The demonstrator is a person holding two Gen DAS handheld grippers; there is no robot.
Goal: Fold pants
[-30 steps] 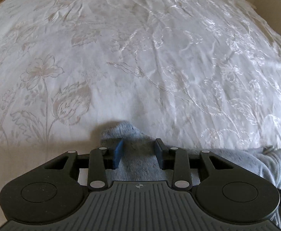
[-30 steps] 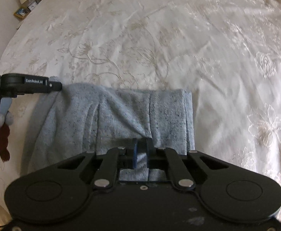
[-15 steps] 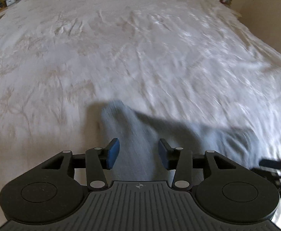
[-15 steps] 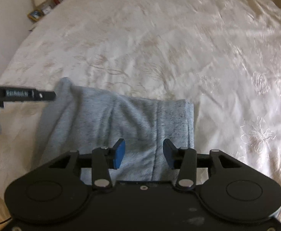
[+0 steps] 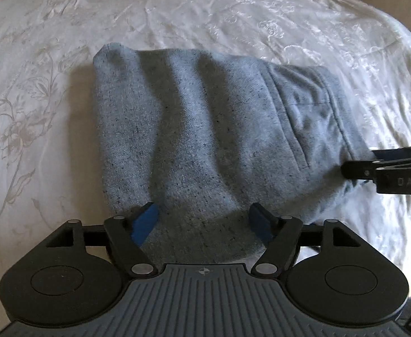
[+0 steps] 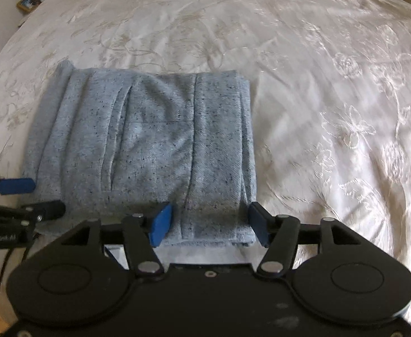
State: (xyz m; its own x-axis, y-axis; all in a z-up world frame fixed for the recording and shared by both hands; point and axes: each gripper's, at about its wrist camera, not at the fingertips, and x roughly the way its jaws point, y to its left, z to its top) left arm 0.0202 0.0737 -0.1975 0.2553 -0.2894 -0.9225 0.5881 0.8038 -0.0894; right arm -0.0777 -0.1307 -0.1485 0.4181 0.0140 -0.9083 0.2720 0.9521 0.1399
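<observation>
Materials and finish, as seen.
Pants (image 6: 149, 143): soft knit cloth, pale blue-grey flecked dark, matt, slightly fuzzy. Bedspread (image 6: 332, 90): cream woven cloth, satin sheen, raised floral pattern, creased. Left gripper (image 5: 204, 223): matt black plastic, ribbed grey top plate, bright metal pins, blue pads (image 5: 146, 221). Right gripper (image 6: 209, 223): matt black plastic, scuffed.

White floral-embroidered bedspread (image 6: 304, 90) covering the bed, folded grey-blue pants (image 6: 155, 146) lying flat on it
</observation>
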